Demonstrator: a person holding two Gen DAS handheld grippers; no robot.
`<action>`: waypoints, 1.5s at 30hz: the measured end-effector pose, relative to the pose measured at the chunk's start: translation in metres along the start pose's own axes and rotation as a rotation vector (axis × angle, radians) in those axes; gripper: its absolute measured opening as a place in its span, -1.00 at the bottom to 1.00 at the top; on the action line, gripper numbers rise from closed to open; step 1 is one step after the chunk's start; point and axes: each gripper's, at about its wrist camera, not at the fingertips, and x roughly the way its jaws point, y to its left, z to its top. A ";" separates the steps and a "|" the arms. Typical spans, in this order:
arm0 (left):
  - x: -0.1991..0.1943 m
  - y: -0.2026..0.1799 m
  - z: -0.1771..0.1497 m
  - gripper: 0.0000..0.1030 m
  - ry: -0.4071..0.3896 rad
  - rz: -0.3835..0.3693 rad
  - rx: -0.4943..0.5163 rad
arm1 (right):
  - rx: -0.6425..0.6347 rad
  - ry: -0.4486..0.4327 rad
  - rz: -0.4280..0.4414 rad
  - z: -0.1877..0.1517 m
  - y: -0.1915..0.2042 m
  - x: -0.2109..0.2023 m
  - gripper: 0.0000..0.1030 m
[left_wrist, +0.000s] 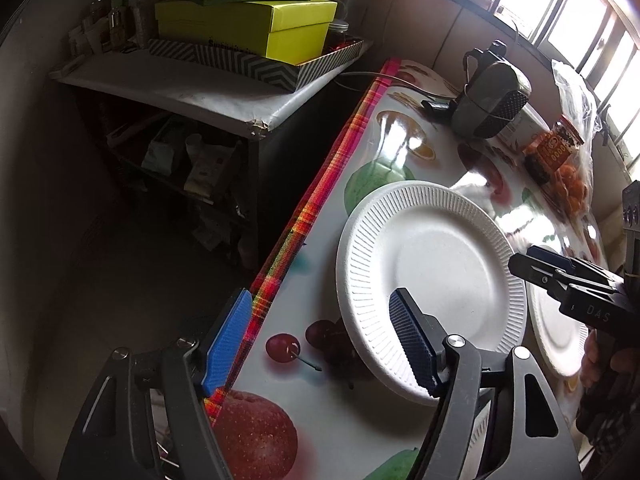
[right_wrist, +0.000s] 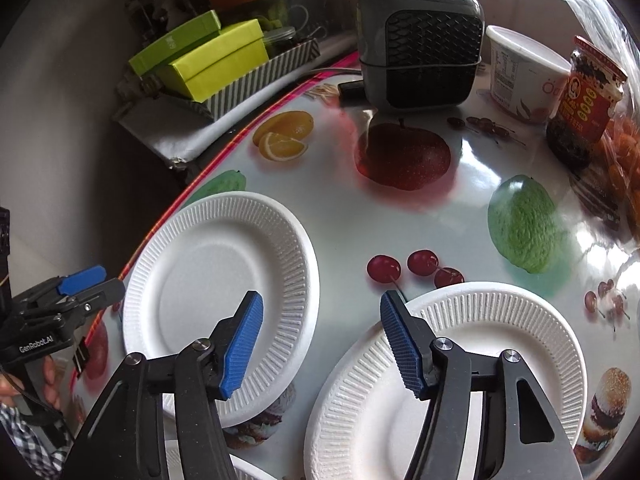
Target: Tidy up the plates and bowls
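Observation:
Two white ribbed foam plates lie side by side on the fruit-print tablecloth. My left gripper (left_wrist: pixel 320 344) is open and points down at the left plate (left_wrist: pixel 432 280). Its right pad is over the plate's near rim and its left pad hangs past the table edge. My right gripper (right_wrist: pixel 324 344) is open over the gap between the plates. One finger is above the left plate (right_wrist: pixel 220 304), the other above the right plate (right_wrist: pixel 472 380). Neither gripper presses on anything. The right gripper (left_wrist: pixel 532 268) also shows beside the right plate (left_wrist: pixel 560 332). The left gripper (right_wrist: pixel 88 284) appears at the far left.
A grey heater (right_wrist: pixel 420 48), a white tub (right_wrist: pixel 524 76), a red-labelled jar (right_wrist: pixel 588 100) and a bag of orange fruit (right_wrist: pixel 628 168) stand at the back. Beyond the striped table edge (left_wrist: pixel 320 184) is a shelf with green boxes (left_wrist: pixel 248 24). Another plate rim (right_wrist: pixel 248 470) peeks in below.

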 end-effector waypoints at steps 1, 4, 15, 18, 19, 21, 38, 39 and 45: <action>0.001 0.000 0.000 0.38 0.006 -0.003 -0.002 | -0.002 0.000 0.003 0.000 0.000 0.000 0.17; 0.003 0.000 0.001 0.22 0.014 -0.009 -0.006 | -0.004 -0.004 0.007 0.001 0.001 0.000 0.10; 0.010 -0.002 0.000 0.05 0.033 -0.019 -0.001 | -0.011 0.012 0.034 0.000 0.004 0.004 -0.33; 0.013 -0.002 0.000 -0.10 0.043 -0.026 -0.004 | -0.012 0.019 0.039 -0.001 0.005 0.006 -0.47; 0.012 -0.002 0.000 -0.10 0.039 -0.025 -0.005 | -0.011 0.019 0.044 -0.001 0.005 0.007 -0.50; 0.011 -0.003 0.000 -0.11 0.037 -0.027 -0.004 | -0.014 0.020 0.050 -0.001 0.006 0.007 -0.56; 0.011 -0.009 0.001 -0.50 0.033 -0.039 0.013 | -0.017 0.015 0.055 -0.001 0.007 0.004 -0.62; 0.011 -0.010 0.001 -0.50 0.033 -0.040 0.014 | -0.016 0.015 0.056 -0.002 0.007 0.005 -0.62; 0.010 -0.009 0.001 -0.65 0.021 -0.044 0.005 | -0.010 0.015 0.056 -0.002 0.006 0.005 -0.62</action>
